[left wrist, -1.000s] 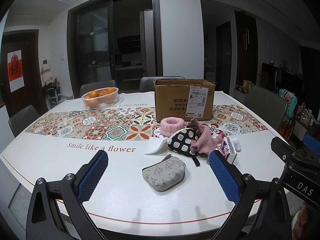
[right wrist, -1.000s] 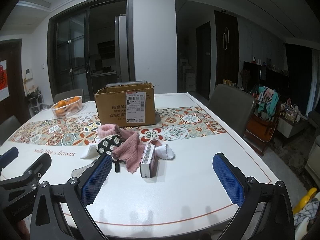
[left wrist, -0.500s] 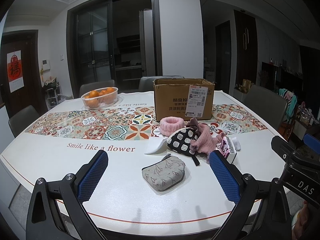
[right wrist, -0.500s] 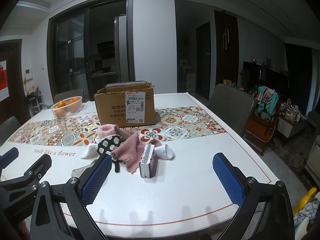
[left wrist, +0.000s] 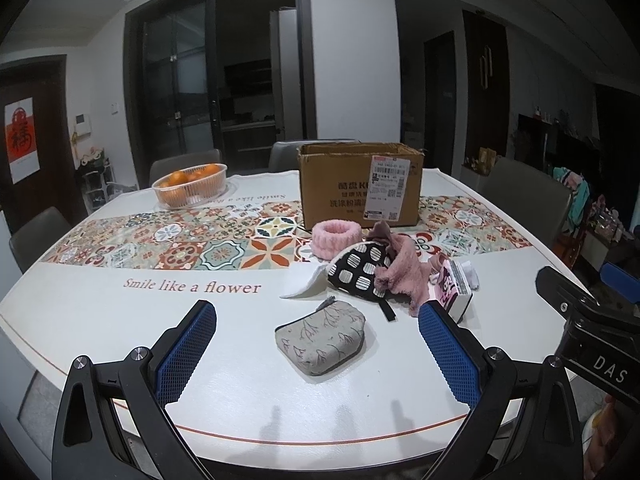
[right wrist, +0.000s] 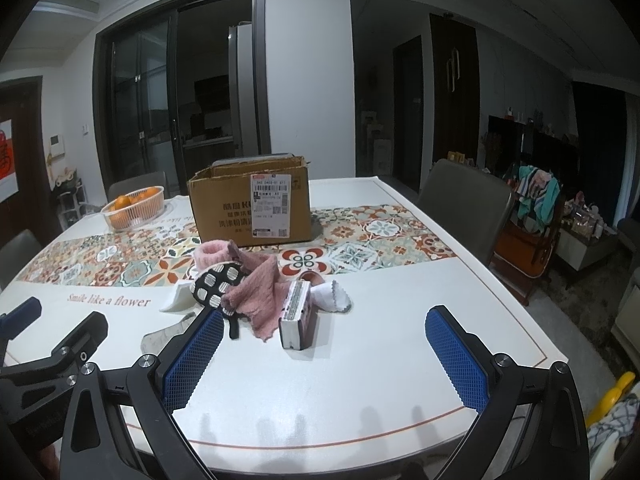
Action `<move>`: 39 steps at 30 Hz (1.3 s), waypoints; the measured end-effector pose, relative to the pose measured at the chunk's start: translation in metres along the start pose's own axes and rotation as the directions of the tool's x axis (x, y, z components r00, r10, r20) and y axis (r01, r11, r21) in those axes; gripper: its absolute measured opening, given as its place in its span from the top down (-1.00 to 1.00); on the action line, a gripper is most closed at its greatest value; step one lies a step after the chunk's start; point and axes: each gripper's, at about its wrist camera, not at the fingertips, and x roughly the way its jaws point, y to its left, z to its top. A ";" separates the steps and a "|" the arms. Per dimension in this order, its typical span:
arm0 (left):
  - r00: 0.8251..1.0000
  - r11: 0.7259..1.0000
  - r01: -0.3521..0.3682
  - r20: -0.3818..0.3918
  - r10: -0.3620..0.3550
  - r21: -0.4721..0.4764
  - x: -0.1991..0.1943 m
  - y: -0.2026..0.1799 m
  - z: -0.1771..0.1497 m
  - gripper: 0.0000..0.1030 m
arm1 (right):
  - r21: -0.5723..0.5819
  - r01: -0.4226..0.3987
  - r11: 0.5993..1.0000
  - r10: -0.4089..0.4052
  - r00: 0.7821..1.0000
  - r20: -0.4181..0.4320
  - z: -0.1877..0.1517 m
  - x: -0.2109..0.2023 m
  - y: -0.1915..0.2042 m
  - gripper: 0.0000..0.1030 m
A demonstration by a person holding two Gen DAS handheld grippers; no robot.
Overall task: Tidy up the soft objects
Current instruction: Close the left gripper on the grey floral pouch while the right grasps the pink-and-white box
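A pile of soft things lies mid-table in front of an open cardboard box [left wrist: 360,186] [right wrist: 252,208]: a pink headband [left wrist: 336,238] [right wrist: 214,254], a black pouch with white spots [left wrist: 360,270] [right wrist: 216,282], a pink cloth [left wrist: 400,270] [right wrist: 260,292], a white cloth [right wrist: 334,298] and a small pink carton [left wrist: 454,288] [right wrist: 296,316]. A grey floral pouch [left wrist: 322,336] lies nearest, between the left fingers. My left gripper [left wrist: 316,350] is open and empty just short of it. My right gripper [right wrist: 324,356] is open and empty, short of the carton.
A basket of oranges [left wrist: 190,188] [right wrist: 134,206] stands at the back left. The table [left wrist: 120,312] has a tiled runner and a near edge just under the grippers. Chairs [right wrist: 464,196] stand around it.
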 end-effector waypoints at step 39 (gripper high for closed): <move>0.949 0.990 0.058 -0.314 -0.015 0.128 0.147 -0.027 -0.025 0.17 | -0.008 -0.124 0.992 0.115 0.939 -0.324 -0.021 0.153 0.023 -0.36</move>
